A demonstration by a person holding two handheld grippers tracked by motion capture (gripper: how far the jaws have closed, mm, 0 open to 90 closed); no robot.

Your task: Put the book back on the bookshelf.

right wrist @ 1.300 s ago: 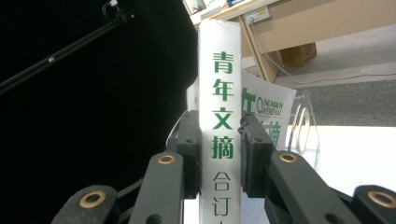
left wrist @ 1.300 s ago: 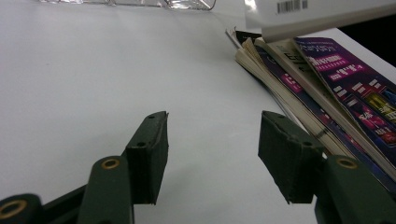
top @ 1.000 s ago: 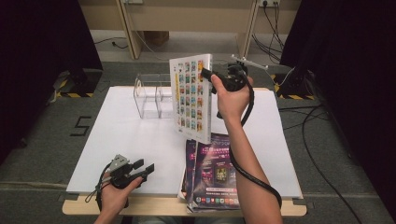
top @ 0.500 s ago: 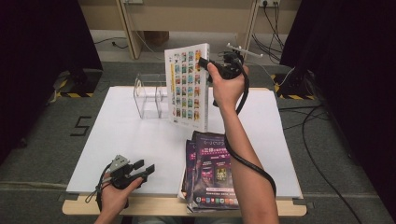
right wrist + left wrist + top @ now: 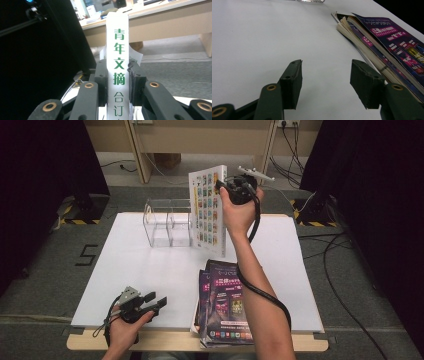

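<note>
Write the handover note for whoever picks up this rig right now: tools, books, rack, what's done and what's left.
Right tool: shut on the spine of the white book, held upright in the air beside the clear rack.
Left tool: open, holding nothing, low over the white table near its front edge.
Purple magazines: stacked flat at the front edge.
Done: white book lifted.
Left: probably stand it in the rack, then the magazines.
</note>
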